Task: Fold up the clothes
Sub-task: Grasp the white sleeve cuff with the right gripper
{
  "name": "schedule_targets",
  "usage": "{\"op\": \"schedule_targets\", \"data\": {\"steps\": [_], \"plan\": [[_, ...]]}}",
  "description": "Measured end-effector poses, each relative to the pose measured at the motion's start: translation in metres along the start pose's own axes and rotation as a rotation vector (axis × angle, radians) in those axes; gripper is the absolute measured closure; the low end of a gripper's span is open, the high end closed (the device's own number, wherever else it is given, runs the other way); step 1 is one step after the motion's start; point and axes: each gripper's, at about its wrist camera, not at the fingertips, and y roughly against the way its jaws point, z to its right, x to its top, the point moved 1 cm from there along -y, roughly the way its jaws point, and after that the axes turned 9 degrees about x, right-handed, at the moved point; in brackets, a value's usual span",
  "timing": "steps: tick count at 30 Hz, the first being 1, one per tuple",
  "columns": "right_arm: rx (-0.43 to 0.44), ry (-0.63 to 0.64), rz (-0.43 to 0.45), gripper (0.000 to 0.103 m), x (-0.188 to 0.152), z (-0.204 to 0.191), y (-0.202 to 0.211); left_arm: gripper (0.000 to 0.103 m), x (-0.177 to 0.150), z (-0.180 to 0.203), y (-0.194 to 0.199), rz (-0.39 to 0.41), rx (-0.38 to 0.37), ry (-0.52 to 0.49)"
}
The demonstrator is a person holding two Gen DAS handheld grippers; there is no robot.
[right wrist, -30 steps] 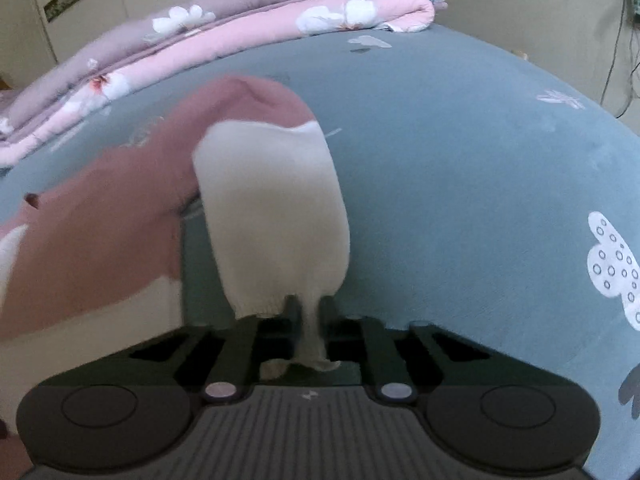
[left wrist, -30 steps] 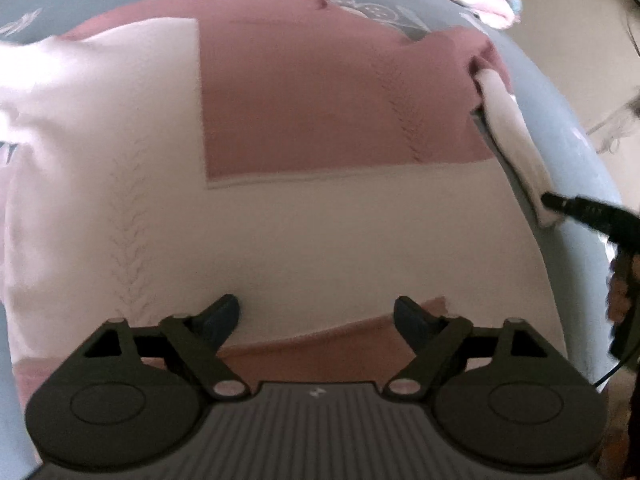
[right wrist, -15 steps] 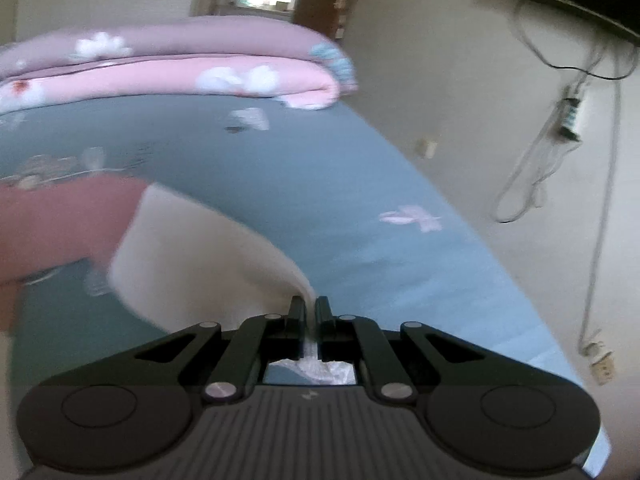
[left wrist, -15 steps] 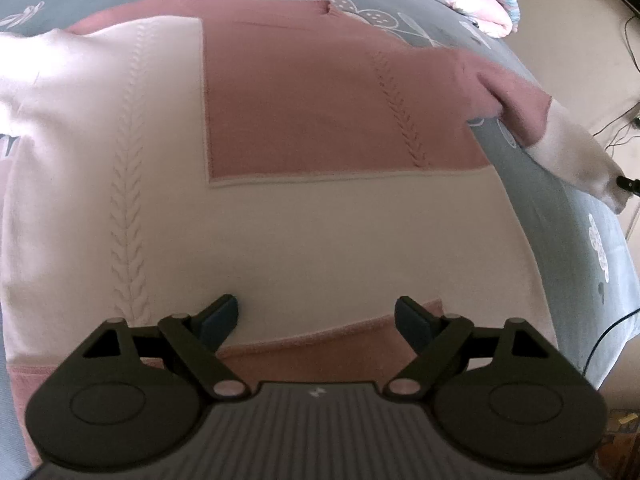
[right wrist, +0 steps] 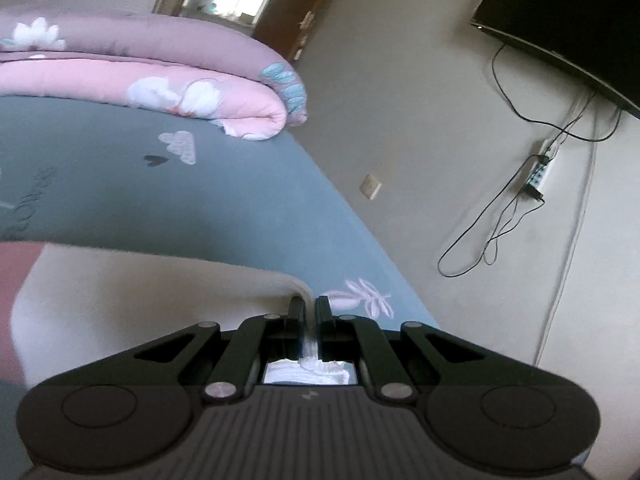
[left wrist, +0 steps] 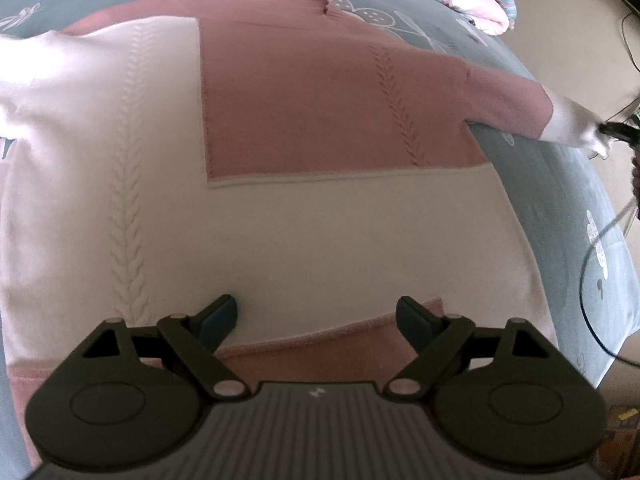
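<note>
A pink and cream knitted sweater (left wrist: 320,120) lies spread flat on the blue bedsheet (left wrist: 560,208). My left gripper (left wrist: 316,314) stands open just above its bottom hem, nothing between the fingers. The sweater's right sleeve (left wrist: 508,100) is stretched out toward the bed's right edge. Its cream cuff (left wrist: 576,132) is pinched by my right gripper (left wrist: 610,130) at the far right. In the right wrist view my right gripper (right wrist: 308,308) is shut on that cream cuff (right wrist: 160,292), with cuff fabric bunched behind the fingers.
A rolled pink floral quilt (right wrist: 160,76) lies along the far end of the bed. The bed's right edge (right wrist: 360,220) drops to the floor. A wall with a dark screen (right wrist: 560,32), a power strip (right wrist: 540,168) and hanging cables (right wrist: 492,232) stands beyond.
My right gripper has pulled the folded-in sleeve outward to the right and lifted it, so the sleeve now lies straight. The left gripper has stayed in place and open.
</note>
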Motion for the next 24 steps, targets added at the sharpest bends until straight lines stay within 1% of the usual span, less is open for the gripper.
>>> {"op": "schedule_targets", "data": {"steps": [5,6,7,8,9,10,11,13,14,15,18,19,20,21,22,23,24], "plan": [[-0.052,0.018,-0.070,0.096,-0.011,-0.018,-0.040,0.014,-0.002,-0.001,0.000,0.003,-0.005,-0.009],[-0.061,0.032,-0.094,0.092,-0.016,-0.021,-0.048,0.014,-0.002,0.000,0.000,0.003,-0.006,-0.011],[-0.061,0.034,-0.126,0.081,-0.021,-0.024,-0.055,0.013,-0.002,0.000,0.000,0.003,-0.007,-0.014],[-0.041,0.020,-0.165,0.074,-0.026,-0.024,-0.061,0.012,-0.002,0.000,0.000,0.003,-0.007,-0.017],[-0.011,-0.007,-0.185,0.063,-0.029,-0.023,-0.061,0.012,-0.002,0.001,0.000,0.002,-0.007,-0.018],[0.020,-0.034,-0.205,0.063,-0.033,-0.022,-0.062,0.011,-0.001,0.001,-0.001,0.001,-0.006,-0.019],[0.027,-0.066,-0.183,0.061,-0.035,-0.018,-0.054,0.010,-0.001,0.001,-0.001,0.001,-0.007,-0.020],[0.055,-0.156,-0.106,0.050,-0.037,-0.006,-0.022,0.010,-0.001,0.002,-0.001,0.003,-0.009,-0.016],[0.070,-0.201,-0.068,0.048,-0.039,0.001,-0.006,0.010,-0.001,0.002,-0.001,0.005,-0.009,-0.012],[0.104,-0.245,-0.034,0.047,-0.040,0.005,0.009,0.010,-0.001,0.002,-0.001,0.007,-0.009,-0.011],[0.333,-0.373,-0.002,0.047,-0.048,0.008,0.045,0.007,-0.003,0.004,-0.003,0.017,-0.012,-0.006],[0.440,-0.408,-0.014,0.048,-0.051,0.004,0.052,0.007,-0.004,0.005,-0.003,0.019,-0.011,-0.006],[0.525,-0.447,-0.033,0.049,-0.053,-0.001,0.054,0.007,-0.004,0.006,-0.003,0.021,-0.008,-0.008],[0.639,-0.506,-0.073,0.058,-0.058,-0.010,0.054,0.007,-0.004,0.007,-0.004,0.022,-0.004,-0.012],[0.731,-0.550,-0.111,0.077,-0.062,-0.021,0.051,0.006,-0.004,0.008,-0.004,0.023,0.000,-0.017],[0.800,-0.604,-0.152,0.084,-0.066,-0.032,0.045,0.006,-0.005,0.008,-0.004,0.023,0.002,-0.022],[0.844,-0.652,-0.183,0.086,-0.070,-0.045,0.040,0.006,-0.005,0.009,-0.004,0.024,0.005,-0.026]]}}
